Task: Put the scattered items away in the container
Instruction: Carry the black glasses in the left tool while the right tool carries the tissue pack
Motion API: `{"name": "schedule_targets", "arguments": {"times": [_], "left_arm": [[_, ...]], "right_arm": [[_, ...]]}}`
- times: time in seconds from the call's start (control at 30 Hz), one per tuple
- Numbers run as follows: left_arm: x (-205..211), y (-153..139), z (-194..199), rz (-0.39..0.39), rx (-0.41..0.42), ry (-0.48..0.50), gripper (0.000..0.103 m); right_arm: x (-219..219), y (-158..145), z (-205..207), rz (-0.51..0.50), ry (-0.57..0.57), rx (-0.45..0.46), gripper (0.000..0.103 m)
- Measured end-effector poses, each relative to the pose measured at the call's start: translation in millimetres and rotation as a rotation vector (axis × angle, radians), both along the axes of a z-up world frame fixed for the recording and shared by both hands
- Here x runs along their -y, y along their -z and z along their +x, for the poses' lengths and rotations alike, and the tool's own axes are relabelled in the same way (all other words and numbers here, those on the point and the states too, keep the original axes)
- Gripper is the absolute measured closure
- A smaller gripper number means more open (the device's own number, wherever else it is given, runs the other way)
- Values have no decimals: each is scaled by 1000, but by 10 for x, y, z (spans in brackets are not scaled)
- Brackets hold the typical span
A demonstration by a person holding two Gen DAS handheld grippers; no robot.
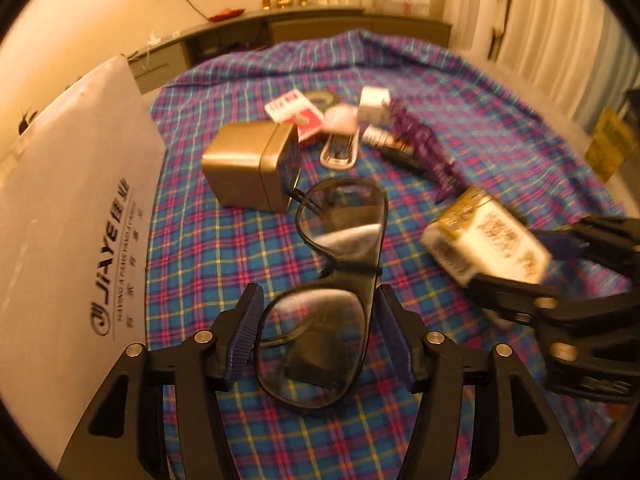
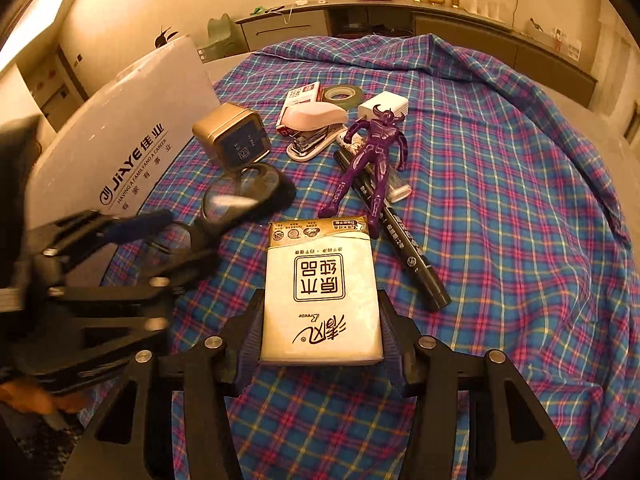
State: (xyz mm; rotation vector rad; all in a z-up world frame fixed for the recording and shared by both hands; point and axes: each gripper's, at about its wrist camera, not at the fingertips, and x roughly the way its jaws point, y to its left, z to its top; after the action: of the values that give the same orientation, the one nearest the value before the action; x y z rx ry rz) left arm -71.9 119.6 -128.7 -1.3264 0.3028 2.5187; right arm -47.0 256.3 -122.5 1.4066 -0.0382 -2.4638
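Note:
My left gripper (image 1: 318,322) is shut on a pair of black-framed glasses (image 1: 340,248), holding one lens between its pads above the plaid cloth. My right gripper (image 2: 320,320) is shut on a white tissue pack (image 2: 320,288) and holds it over the cloth; the pack also shows in the left wrist view (image 1: 486,236). The white JIAYE container (image 1: 68,216) stands at the left, also in the right wrist view (image 2: 120,136). Still on the cloth lie a gold tin (image 2: 232,136), a stapler (image 2: 316,128), a purple figure (image 2: 372,156) and a black marker (image 2: 404,236).
A red-and-white card box (image 2: 302,98), a tape roll (image 2: 342,94) and a white charger (image 2: 384,106) lie at the back of the pile. The plaid cloth (image 2: 500,220) covers a round table. A grey counter (image 2: 360,20) runs along the far wall.

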Motion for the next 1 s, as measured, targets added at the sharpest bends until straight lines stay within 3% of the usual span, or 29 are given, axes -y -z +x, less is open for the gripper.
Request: {"name": "schedule_targets", "arguments": {"times": [0.17, 0.47, 0.8, 1.0], "left_arm": [[43, 12, -84, 71, 31, -34, 47], [70, -182, 93, 83, -30, -23, 50], [425, -535, 257, 227, -67, -65, 51], [566, -715, 345, 267, -107, -76, 51]], "right_arm": [[22, -24, -41, -42, -11, -11, 50], [-3, -181, 41, -68, 1, -33, 50], [83, -382, 190, -106, -19, -84, 50], [161, -504, 255, -131, -49, -123, 50]]}}
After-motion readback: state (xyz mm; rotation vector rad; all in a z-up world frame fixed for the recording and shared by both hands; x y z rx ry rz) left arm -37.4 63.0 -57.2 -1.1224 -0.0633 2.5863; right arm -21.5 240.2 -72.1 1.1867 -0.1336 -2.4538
